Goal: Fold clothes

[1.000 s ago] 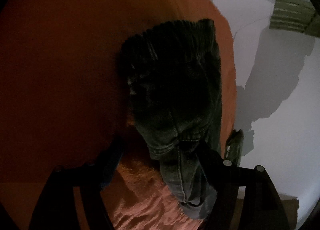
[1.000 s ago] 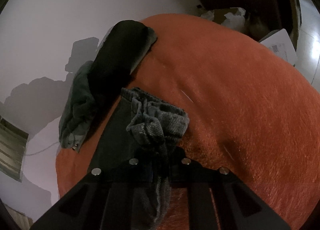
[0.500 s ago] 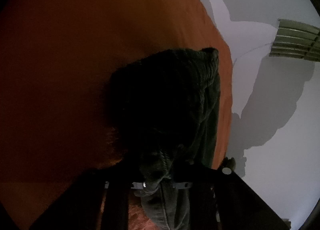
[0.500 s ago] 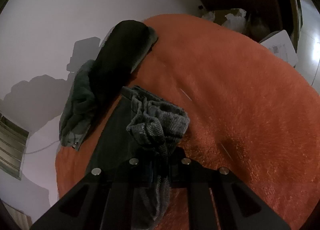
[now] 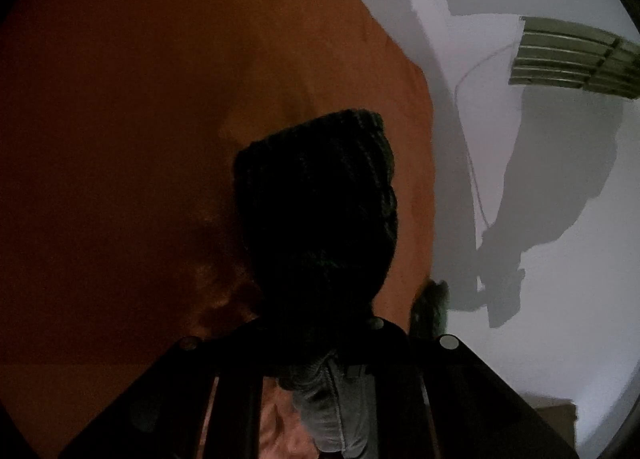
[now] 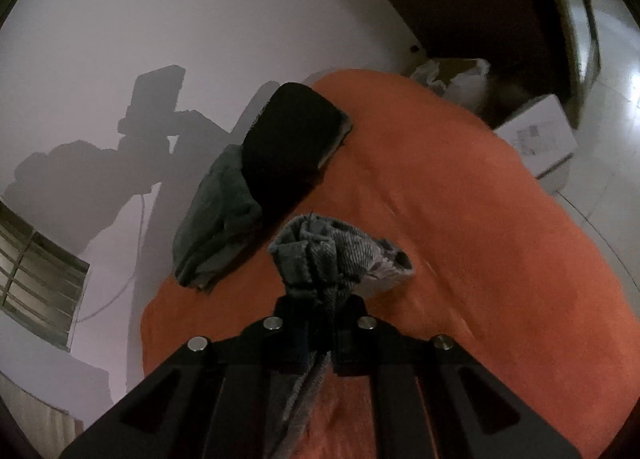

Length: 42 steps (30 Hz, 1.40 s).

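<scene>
The left gripper [image 5: 320, 363] is clamping the dark jeans [image 5: 316, 211], which are hanging bunched above the orange blanket [image 5: 120, 139]. The right gripper [image 6: 320, 339] is pinching the same jeans' grey denim edge [image 6: 332, 255]; at eleven o'clock a dark garment [image 6: 292, 143] and a green one [image 6: 216, 215] are lying heaped. Folding is under way, none squared. The white box [image 6: 536, 135] label is unreadable.

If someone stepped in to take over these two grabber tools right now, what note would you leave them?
Left gripper: jaws shut on the dark jeans, lifted over the orange blanket.
Right gripper: jaws shut on bunched grey denim.
Dark folded garment and grey-green cloth lie at the blanket's far edge by the wall.
Done: jeans gripped at both ends.
Left: probably lay them down, fold and flatten.
</scene>
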{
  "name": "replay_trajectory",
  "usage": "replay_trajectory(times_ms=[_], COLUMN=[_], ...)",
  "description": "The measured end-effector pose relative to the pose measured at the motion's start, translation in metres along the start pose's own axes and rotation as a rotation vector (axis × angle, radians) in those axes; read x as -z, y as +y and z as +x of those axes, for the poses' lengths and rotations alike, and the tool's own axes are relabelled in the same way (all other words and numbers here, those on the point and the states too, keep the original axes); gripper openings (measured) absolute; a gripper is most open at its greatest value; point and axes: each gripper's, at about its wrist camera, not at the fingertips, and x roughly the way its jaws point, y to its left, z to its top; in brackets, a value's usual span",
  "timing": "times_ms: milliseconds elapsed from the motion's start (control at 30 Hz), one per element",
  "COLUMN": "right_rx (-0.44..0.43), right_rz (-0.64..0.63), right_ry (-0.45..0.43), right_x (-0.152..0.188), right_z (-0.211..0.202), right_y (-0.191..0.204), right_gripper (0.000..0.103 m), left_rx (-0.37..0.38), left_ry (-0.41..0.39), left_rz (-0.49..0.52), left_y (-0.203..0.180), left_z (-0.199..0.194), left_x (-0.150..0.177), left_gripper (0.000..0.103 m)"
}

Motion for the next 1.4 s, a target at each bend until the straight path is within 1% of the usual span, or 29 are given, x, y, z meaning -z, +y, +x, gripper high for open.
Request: replay_trajectory(times_ms=[100,200,233,333,367,400,433,467,500,533,567,633,700,733,767,800,833,867,900,967,1000,1067,1133,1167,1200,1233,1300,1333,1400], right_rx=[-0.018,-0.038,-0.042,-0.03,-0.015,0.006,0.023,0.006,-0.009,-0.017,-0.025,0.032,0.088,0.12,0.142,0.144,0.119,0.083,0.036,-0.058,-0.098,-0.186,-0.22,-0.22,-0.214,-0.184,-0.147,-0.146,-0.161], right_rz=[0.046,0.11,0.128,0.164,0.169,0.187,0.223,0.275,0.305,0.322,0.339,0.269,0.138,0.058,-0.024,-0.084,-0.131,-0.177,-0.222,-0.307,-0.351,-0.457,-0.528,-0.539,-0.539,-0.54,-0.51,-0.488,-0.458], right_ry=[0.002,0.013,0.017,0.041,0.058,0.088,0.118,0.133,0.137,0.138,0.139,0.126,0.117,0.116,0.129,0.149,0.176,0.207,0.253,0.356,0.423,0.597,0.742,0.815,0.888,0.948,1.024,1.036,0.997], right_x=[0.032,0.071,0.083,0.117,0.125,0.132,0.138,0.142,0.143,0.143,0.143,0.141,0.148,0.154,0.165,0.178,0.194,0.213,0.235,0.282,0.309,0.377,0.435,0.462,0.488,0.511,0.54,0.55,0.557], right_z=[-0.047,-0.093,-0.099,-0.105,-0.099,-0.092,-0.086,-0.084,-0.087,-0.092,-0.096,-0.117,-0.136,-0.145,-0.151,-0.151,-0.149,-0.146,-0.139,-0.118,-0.103,-0.068,-0.041,-0.028,-0.016,-0.007,0.007,0.012,0.014], right_y=[-0.026,-0.066,-0.08,-0.129,-0.143,-0.158,-0.176,-0.191,-0.197,-0.2,-0.203,-0.187,-0.158,-0.14,-0.119,-0.1,-0.079,-0.057,-0.033,0.012,0.033,0.083,0.117,0.128,0.136,0.141,0.142,0.141,0.136], right_gripper=[0.006,0.005,0.005,0.005,0.005,0.006,0.009,0.012,0.018,0.024,0.026,0.038,0.045,0.045,0.045,0.045,0.045,0.045,0.045,0.045,0.045,0.045,0.045,0.045,0.043,0.042,0.041,0.041,0.041], left_rx=[-0.041,-0.06,-0.064,-0.05,-0.044,-0.038,-0.032,-0.017,-0.003,-0.01,-0.023,-0.049,-0.083,-0.101,-0.095,-0.082,-0.078,-0.094,-0.115,-0.157,-0.179,-0.226,-0.219,-0.212,-0.205,-0.197,-0.183,-0.175,-0.161], left_ry=[0.051,0.122,0.137,0.225,0.238,0.244,0.251,0.249,0.245,0.231,0.214,0.179,0.137,0.115,0.112,0.116,0.119,0.124,0.13,0.177,0.205,0.266,0.271,0.27,0.269,0.268,0.265,0.264,0.262], left_rz=[0.052,0.087,0.096,0.132,0.116,0.09,0.064,0.04,0.017,0.011,0.01,0.009,0.014,0.017,0.032,0.051,0.075,0.122,0.177,0.276,0.306,0.338,0.328,0.322,0.316,0.31,0.298,0.292,0.281], left_y=[0.013,0.045,0.052,0.094,0.106,0.119,0.131,0.138,0.143,0.142,0.138,0.131,0.123,0.12,0.113,0.105,0.095,0.084,0.073,0.057,0.059,0.069,0.071,0.072,0.072,0.073,0.074,0.075,0.076], left_z=[-0.033,-0.064,-0.066,-0.055,-0.051,-0.048,-0.044,-0.043,-0.046,-0.055,-0.066,-0.087,-0.113,-0.126,-0.135,-0.142,-0.144,-0.142,-0.138,-0.115,-0.106,-0.081,-0.071,-0.068,-0.064,-0.061,-0.054,-0.051,-0.044], left_x=[0.001,0.001,-0.001,-0.008,-0.008,-0.008,-0.008,-0.007,-0.006,-0.003,-0.001,0.003,0.019,0.027,0.039,0.052,0.062,0.077,0.095,0.121,0.138,0.17,0.173,0.173,0.173,0.174,0.174,0.174,0.174], left_gripper=[0.014,0.015,0.015,0.016,0.017,0.021,0.023,0.027,0.03,0.031,0.033,0.035,0.045,0.046,0.047,0.047,0.047,0.048,0.049,0.051,0.051,0.051,0.051,0.051,0.051,0.051,0.051,0.051,0.051])
